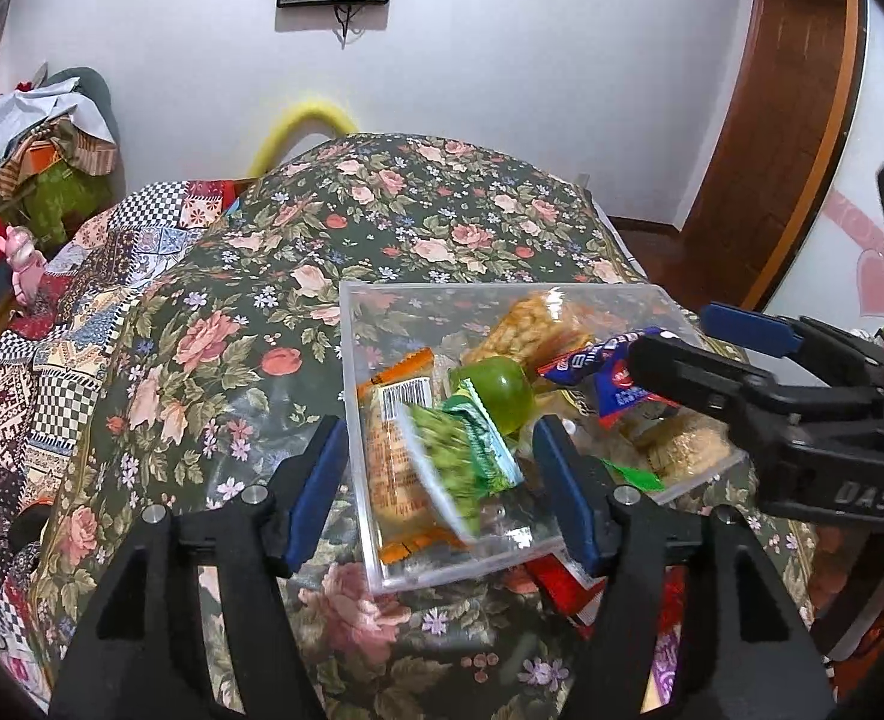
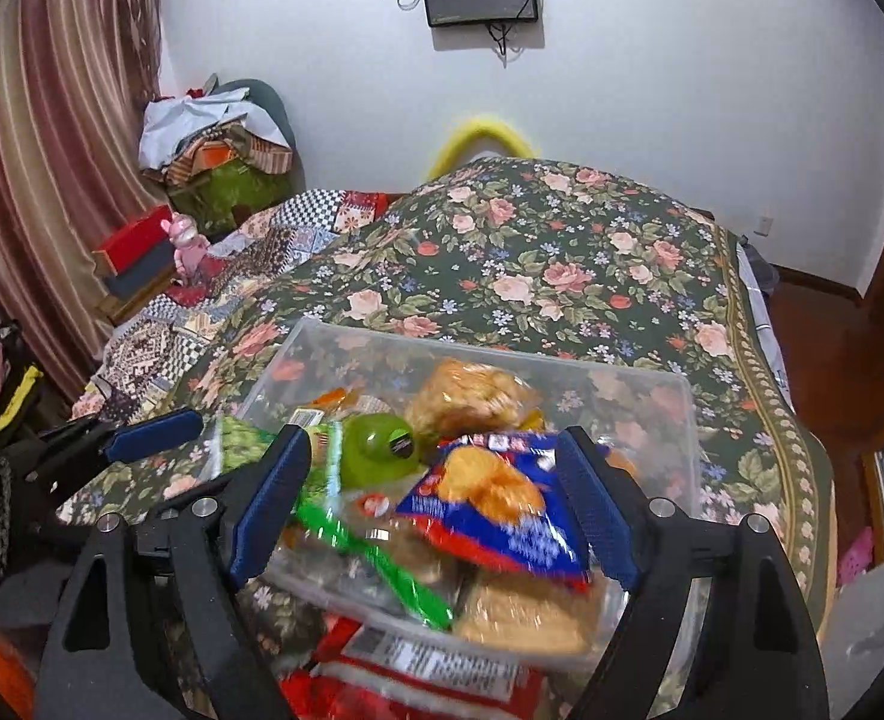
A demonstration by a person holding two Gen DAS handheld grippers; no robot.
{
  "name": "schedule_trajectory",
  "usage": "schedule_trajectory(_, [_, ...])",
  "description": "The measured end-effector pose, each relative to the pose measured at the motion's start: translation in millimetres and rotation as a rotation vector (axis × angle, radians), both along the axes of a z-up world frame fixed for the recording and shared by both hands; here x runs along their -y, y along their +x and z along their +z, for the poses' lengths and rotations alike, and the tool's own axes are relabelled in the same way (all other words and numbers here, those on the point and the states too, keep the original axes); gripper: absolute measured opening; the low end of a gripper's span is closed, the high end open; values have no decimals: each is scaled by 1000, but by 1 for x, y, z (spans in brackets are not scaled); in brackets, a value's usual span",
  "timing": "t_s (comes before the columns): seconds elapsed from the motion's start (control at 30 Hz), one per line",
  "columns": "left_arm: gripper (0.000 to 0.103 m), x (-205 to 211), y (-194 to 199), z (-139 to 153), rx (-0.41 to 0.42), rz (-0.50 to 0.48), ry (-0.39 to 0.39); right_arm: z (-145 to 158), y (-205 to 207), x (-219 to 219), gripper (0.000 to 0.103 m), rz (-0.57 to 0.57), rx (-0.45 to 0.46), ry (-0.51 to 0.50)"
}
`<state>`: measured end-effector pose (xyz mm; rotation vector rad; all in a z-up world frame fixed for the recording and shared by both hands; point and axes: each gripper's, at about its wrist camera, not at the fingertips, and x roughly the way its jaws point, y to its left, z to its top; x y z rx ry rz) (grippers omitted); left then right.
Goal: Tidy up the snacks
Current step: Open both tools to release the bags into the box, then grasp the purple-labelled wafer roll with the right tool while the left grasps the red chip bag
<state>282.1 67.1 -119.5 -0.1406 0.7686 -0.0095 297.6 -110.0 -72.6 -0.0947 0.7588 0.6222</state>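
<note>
While both grippers, left gripper (image 1: 435, 486) and right gripper (image 2: 442, 504), hang spread apart, the clear box (image 1: 381, 312) holds a green pea packet (image 1: 460, 468), blue chip bag (image 2: 496, 510), green cup (image 1: 499, 390) and rice cakes (image 1: 538, 324).

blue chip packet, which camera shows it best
The right wrist view: the blue chip packet faces the camera between the open right gripper. The left wrist view shows only its crumpled end, partly behind that gripper.

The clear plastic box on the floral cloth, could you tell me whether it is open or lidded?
Open: the clear plastic box shows no lid, and snack packets pile above its rim.
</note>
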Motion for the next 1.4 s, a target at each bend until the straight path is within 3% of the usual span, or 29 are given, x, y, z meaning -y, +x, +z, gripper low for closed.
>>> schedule_trajectory(0.2, [67,0,-22,7,0,-3,7,9,-28,27,84,-1,17,23])
schedule_trajectory(0.4, [69,6,-52,2,-28,-30,4,-2,-60,51,85,-9,-3,13])
schedule_trajectory(0.67, [72,16,-88,-21,-86,-66,8,-56,-90,53,85,12,-152,-25])
schedule_trajectory(0.97, [72,29,-98,-41,-133,-96,22,-98,-86,27,85,43,-253,-80])
schedule_trajectory(1.1, [72,34,-94,-46,-146,-109,13,-105,-87,27,67,45,-240,-95])
schedule_trajectory(1.17, [72,41,-92,-46,-147,-128,18,-105,-89,37,47,47,-239,-81])
schedule_trajectory(1.4, [72,70,-80,-47,-155,-191,18,-104,-94,70,42,6,-245,-54])
